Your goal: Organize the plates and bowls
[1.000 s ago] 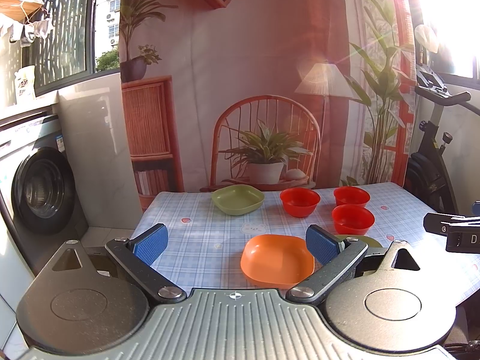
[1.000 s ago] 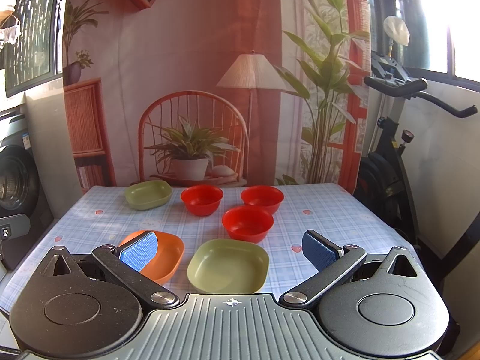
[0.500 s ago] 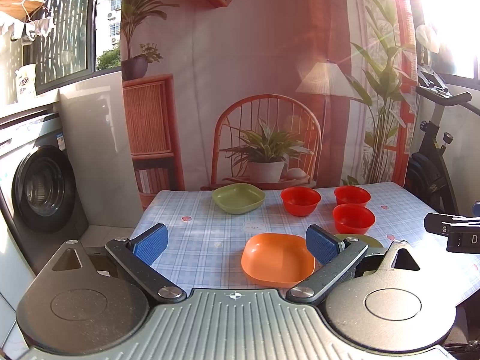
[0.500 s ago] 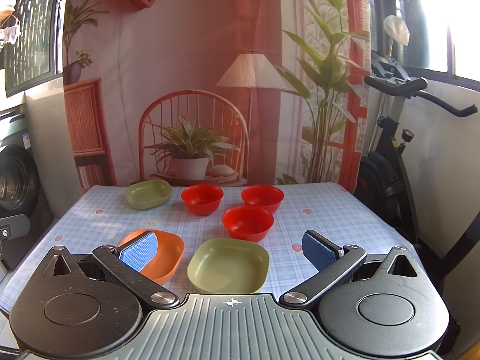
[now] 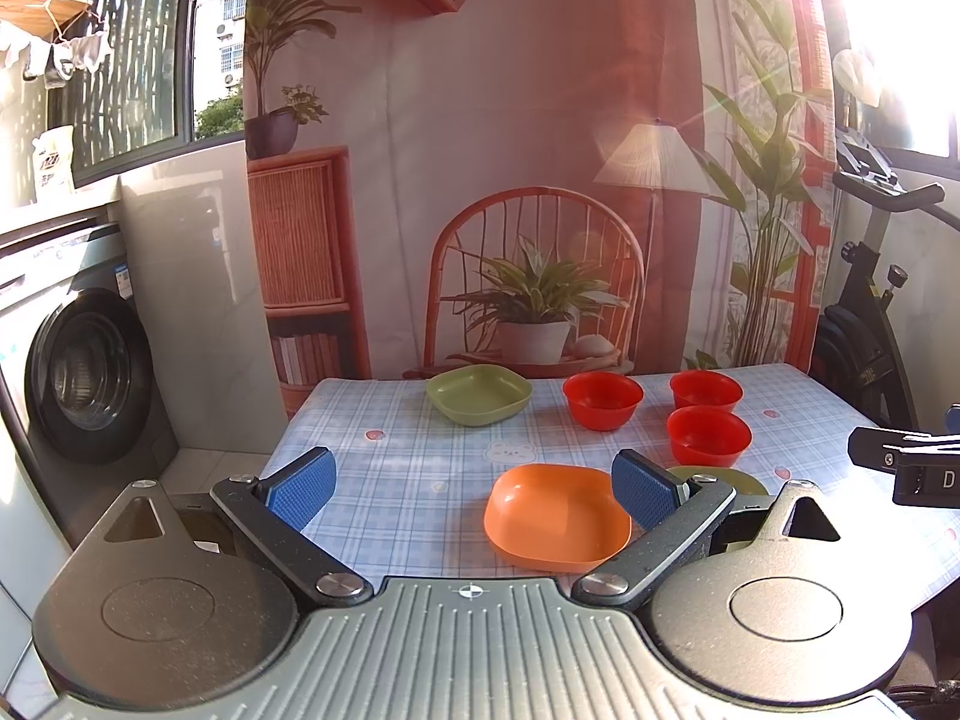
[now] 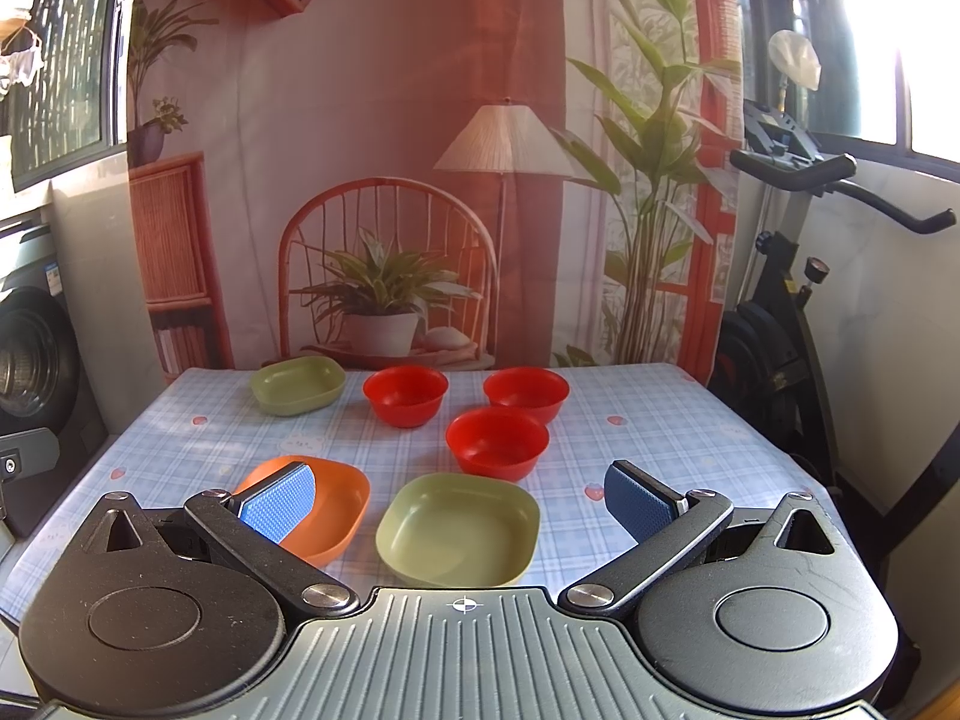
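Note:
On the checked tablecloth lie an orange plate, a near green plate, a far green plate and three red bowls. My left gripper is open and empty, above the table's near edge beside the orange plate. My right gripper is open and empty, its fingers either side of the near green plate, above it.
A washing machine stands left of the table. An exercise bike stands to the right. A printed backdrop hangs behind the far edge. Part of the right gripper's body shows at the right of the left wrist view.

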